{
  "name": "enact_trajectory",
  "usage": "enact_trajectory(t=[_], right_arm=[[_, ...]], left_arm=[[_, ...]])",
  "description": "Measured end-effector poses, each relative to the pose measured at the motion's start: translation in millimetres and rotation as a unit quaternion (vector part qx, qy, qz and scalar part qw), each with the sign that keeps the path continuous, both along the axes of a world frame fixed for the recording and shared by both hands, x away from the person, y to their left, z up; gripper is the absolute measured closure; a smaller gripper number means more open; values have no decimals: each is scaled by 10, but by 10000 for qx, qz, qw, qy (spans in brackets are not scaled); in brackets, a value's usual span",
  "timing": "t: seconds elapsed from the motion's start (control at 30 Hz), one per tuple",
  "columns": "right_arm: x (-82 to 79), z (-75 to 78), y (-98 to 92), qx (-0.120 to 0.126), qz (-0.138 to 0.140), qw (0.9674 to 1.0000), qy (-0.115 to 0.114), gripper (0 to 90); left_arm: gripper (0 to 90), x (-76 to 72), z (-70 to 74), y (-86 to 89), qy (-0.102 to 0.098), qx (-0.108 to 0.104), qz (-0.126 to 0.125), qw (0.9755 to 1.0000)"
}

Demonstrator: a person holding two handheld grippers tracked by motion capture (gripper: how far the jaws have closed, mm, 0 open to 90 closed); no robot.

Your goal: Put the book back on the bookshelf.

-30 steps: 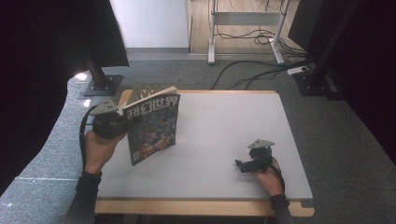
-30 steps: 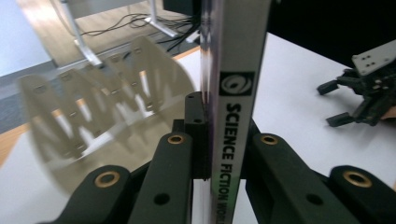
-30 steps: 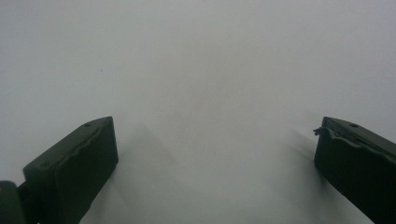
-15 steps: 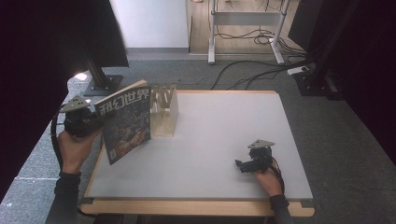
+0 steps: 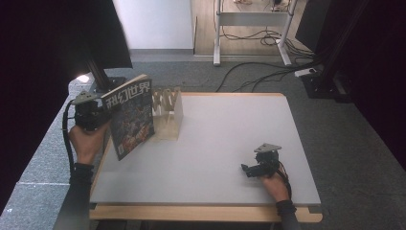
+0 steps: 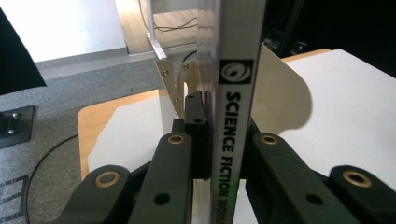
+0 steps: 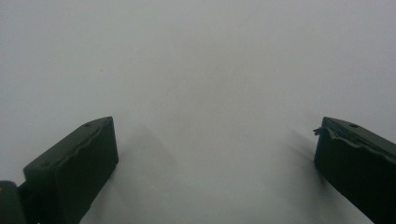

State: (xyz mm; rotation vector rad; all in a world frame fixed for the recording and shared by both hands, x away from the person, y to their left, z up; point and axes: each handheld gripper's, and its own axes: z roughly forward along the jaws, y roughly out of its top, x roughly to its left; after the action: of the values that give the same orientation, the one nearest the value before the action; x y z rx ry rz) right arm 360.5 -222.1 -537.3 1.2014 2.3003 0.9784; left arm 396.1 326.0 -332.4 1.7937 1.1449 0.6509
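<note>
Left gripper (image 5: 103, 117): I hold it raised at the far left, forearm coming up from the near edge, jaws clamped tight on what they carry. Right gripper (image 5: 250, 169): I rest it low at the near right, pointing left, jaws spread wide with nothing between them.

Lab, bare test table (image 5: 215, 143), floor cables (image 5: 249, 79), metal stand (image 5: 253, 19)

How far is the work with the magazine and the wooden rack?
Done: the left gripper is shut on the magazine spine and holds it upright beside the wooden rack. In hand: carrying it. Left: no magazine stands in a rack slot yet. The right gripper rests open on the table.
</note>
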Motion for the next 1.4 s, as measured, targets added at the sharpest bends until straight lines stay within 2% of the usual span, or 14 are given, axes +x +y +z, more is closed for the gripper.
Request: enact_trajectory(t=[0.17, 0.27, 0.4, 0.5, 0.6, 0.7, 0.73, 0.83, 0.87, 0.97, 1.07, 1.1, 1.2, 1.4], right_arm=[[0, 0, 1, 1, -4, 10000, -7, 0], [1, -1, 0, 7, -2, 10000, -6, 0], [1, -1, 0, 4, -2, 10000, -6, 0], [-4, 1, 1, -3, 5, 10000, -17, 0], [-3, 1, 2, 4, 2, 10000, -12, 0], [2, -1, 0, 1, -1, 10000, -8, 0], [2, -1, 0, 1, -1, 10000, -8, 0], [3, -2, 0, 3, -4, 10000, -9, 0], [3, -2, 0, 3, -3, 10000, -10, 0], [3, -2, 0, 5, -8, 10000, -5, 0], [3, -1, -1, 1, 2, 10000, -2, 0], [2, -1, -1, -1, 3, 10000, -4, 0], [3, -1, -1, 1, 1, 10000, -2, 0], [2, -1, 0, 2, -3, 10000, -2, 0]], left_arm=[[826, 124, -37, -45, -50, -24, 131, 9999], [826, 240, -77, -83, -154, -167, 208, 9995], [826, 300, -143, -129, -338, -249, 242, 9988], [824, 336, -215, -160, -318, -262, 170, 9990], [821, 331, -183, -139, -82, -186, -31, 9998], [811, 305, -122, -109, 290, 189, -78, 9994], [810, 305, -122, -109, 290, 189, -78, 9994], [806, 315, -113, -53, 709, 195, -147, 9972], [808, 314, -121, -59, 720, 289, -82, 9969], [819, 305, -148, -79, 567, 270, 41, 9980], [824, 318, -213, -119, 293, 119, 171, 9994], [825, 337, -234, -135, 146, -36, 222, 9996], [823, 371, -244, -138, 149, -246, 145, 9995], [766, 327, -302, -89, 138, -290, 81, 9995]])
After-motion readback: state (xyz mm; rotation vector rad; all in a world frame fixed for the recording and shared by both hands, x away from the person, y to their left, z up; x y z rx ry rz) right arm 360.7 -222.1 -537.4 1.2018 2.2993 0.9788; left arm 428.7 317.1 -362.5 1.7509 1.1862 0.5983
